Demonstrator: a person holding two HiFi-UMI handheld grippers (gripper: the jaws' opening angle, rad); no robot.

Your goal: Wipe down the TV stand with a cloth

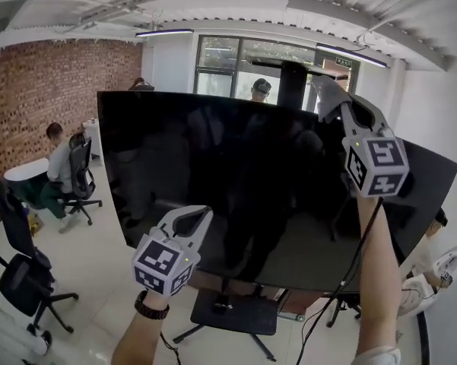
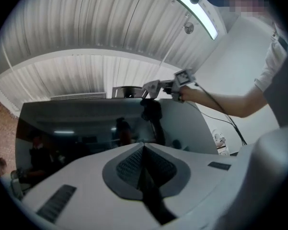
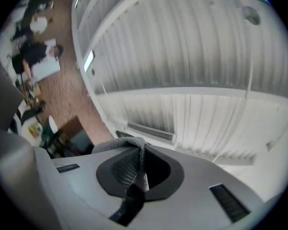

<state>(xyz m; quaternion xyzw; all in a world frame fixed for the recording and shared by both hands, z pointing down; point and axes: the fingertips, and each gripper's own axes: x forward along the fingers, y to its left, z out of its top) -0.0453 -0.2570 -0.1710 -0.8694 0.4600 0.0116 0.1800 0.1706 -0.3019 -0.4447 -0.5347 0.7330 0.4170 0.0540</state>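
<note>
A big black TV screen (image 1: pixel 258 196) stands on a wheeled stand with a dark base plate (image 1: pixel 236 312) near the floor. My right gripper (image 1: pixel 328 97) is raised at the screen's top right edge. Its jaws are shut on a strip of grey cloth (image 3: pixel 117 145), which pokes out past the tips of the right gripper (image 3: pixel 139 150). My left gripper (image 1: pixel 196 217) hovers low in front of the screen's lower left part. The left gripper (image 2: pixel 143 150) is shut with nothing between its jaws, and that view shows the right gripper (image 2: pixel 165 86) above the screen's top edge.
Black office chairs (image 1: pixel 23 276) stand on the floor at the left, with a seated person (image 1: pixel 59 166) by a brick wall (image 1: pixel 30 105). Another person (image 1: pixel 260 90) stands behind the TV. A cable (image 1: pixel 350 272) hangs from my right gripper. A person sits at lower right (image 1: pixel 426 276).
</note>
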